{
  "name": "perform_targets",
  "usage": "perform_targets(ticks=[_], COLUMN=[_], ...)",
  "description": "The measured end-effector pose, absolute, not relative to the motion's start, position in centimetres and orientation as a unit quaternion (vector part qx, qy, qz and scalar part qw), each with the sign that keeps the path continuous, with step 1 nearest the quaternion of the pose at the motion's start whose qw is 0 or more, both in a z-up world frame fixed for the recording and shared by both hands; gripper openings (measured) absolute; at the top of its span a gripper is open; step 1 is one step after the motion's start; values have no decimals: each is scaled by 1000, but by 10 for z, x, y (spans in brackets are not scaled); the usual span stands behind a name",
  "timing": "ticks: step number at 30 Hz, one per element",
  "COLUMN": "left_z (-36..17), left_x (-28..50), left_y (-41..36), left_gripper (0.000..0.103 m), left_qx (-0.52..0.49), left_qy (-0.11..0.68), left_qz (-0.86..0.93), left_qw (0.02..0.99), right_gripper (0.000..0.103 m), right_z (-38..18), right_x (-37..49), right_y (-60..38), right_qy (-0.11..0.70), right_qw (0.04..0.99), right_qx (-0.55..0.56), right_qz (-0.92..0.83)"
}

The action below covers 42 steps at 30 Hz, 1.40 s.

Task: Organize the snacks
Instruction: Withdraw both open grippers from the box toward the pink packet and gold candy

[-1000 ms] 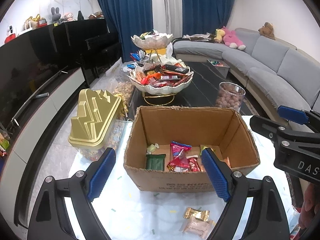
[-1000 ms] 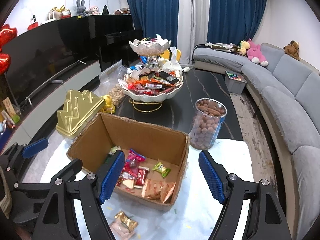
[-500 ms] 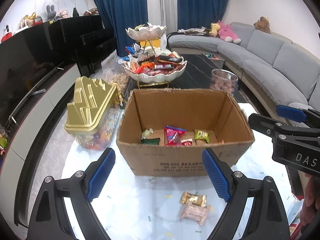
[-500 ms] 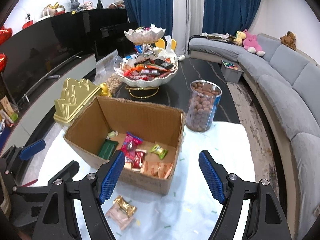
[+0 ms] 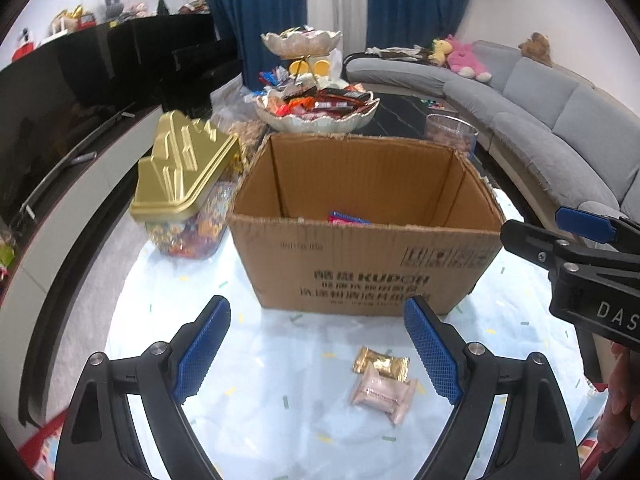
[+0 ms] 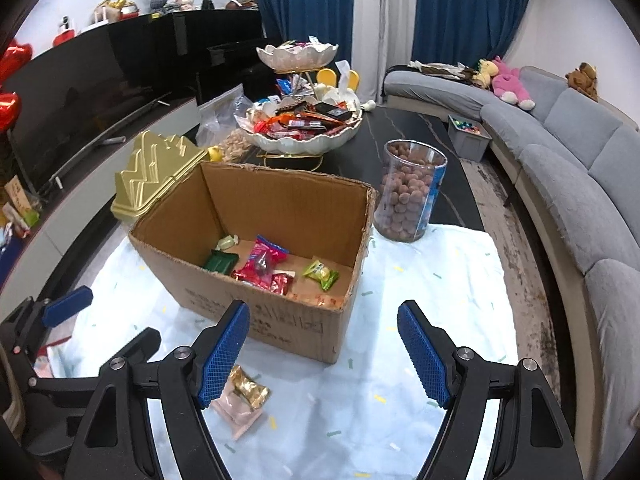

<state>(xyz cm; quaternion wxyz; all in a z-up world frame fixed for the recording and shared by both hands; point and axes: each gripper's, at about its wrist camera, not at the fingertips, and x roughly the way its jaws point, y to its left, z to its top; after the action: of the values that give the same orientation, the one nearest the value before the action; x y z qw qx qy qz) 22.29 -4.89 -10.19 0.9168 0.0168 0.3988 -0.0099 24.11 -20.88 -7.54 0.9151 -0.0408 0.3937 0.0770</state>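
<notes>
An open cardboard box (image 5: 360,264) stands on the pale cloth and holds several wrapped snacks (image 6: 260,260). In front of it lie a gold-wrapped snack (image 5: 380,362) and a pink-wrapped snack (image 5: 382,394), touching each other; both also show in the right wrist view, the gold one (image 6: 250,390) on the pink one (image 6: 238,412). My left gripper (image 5: 316,354) is open and empty, low over the cloth just left of the two snacks. My right gripper (image 6: 324,354) is open and empty, to the right of them, and shows at the right edge of the left wrist view (image 5: 568,248).
A gold-lidded candy jar (image 5: 180,184) stands left of the box. A clear jar of brown balls (image 6: 410,190) stands behind its right corner. A two-tier shell dish of snacks (image 6: 300,120) stands further back. A grey sofa (image 6: 568,152) runs along the right.
Both grippers have drawn back from above the box and dropped lower toward the cloth. The two loose snacks now lie closer in front of them. Both stay open.
</notes>
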Motion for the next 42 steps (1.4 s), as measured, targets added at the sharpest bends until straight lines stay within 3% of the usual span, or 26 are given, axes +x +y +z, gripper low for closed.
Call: perform_targets(ticks=[20,42], left_z=[-124,-195], left_x=[198,192], left_y=[-56,-85], left_gripper=[98,99], left_qx=[-49,35], left_qy=[410,461], left_qz=[45,-35], left_qw=[910,886], right_gripper=[77,77], right_z=[-94,-144], right_x=[227,211], right_y=[-212,-211], right_qy=[379,425], right_qw=[913,895], right_qx=[-91,-83], right_qz=[123,107])
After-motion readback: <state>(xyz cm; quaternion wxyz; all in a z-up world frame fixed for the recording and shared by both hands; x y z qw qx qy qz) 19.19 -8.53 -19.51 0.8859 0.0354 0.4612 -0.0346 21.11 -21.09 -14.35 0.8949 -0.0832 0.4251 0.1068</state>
